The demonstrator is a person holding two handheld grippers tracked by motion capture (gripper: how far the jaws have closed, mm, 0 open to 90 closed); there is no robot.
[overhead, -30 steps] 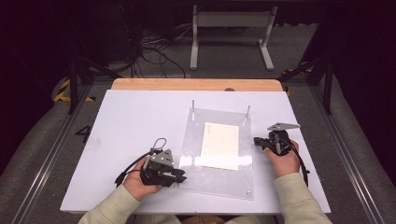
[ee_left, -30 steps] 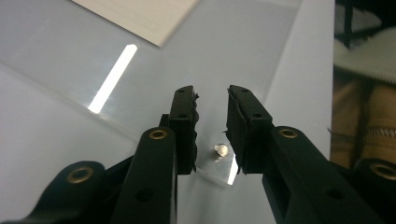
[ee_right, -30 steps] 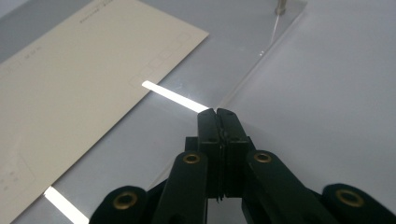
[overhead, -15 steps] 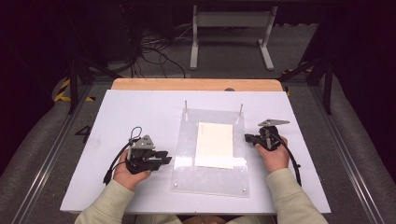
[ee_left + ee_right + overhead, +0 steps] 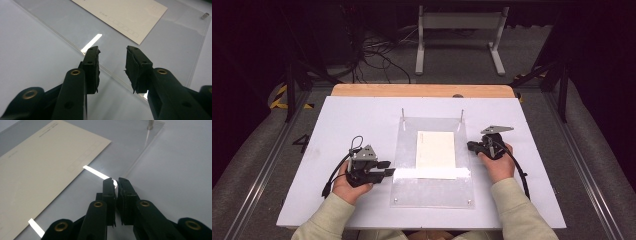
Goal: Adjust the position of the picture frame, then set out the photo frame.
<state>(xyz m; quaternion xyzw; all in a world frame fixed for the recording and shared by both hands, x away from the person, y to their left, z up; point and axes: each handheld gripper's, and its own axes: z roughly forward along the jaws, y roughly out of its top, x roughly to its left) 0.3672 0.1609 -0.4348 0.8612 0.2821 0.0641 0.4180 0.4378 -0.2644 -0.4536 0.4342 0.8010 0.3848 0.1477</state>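
The clear plate [image 5: 432, 187] lies flat on the white surface [image 5: 337, 125], midway between its side edges and nearer the front edge, two pegs [image 5: 403, 116] standing at its far corners. A cream card [image 5: 435, 149] rests on the plate's far half.

The left tongs [image 5: 388, 167] sit at the plate's left edge. In the left gripper view they [image 5: 111, 58] are released, the jaws having just been parting, and the plate's edge [image 5: 75, 47] runs under the gap with no pad pressing on it. The right tongs [image 5: 471, 146] sit at the plate's right edge. In the right gripper view they [image 5: 116, 185] are almost clenched, a thin slit left between the jaws, which have just eased apart; nothing is pinched, and the plate's edge [image 5: 135, 162] lies just ahead of the tips.

Risks, as I judge them:
- A thin, slick plate lying flat gives the pads little to bite; they may slide over the rim.
- A one-sided push could turn the plate.
- Any tilt or jolt could send the loose card sliding.
- The right jaws look too narrow to straddle the edge.
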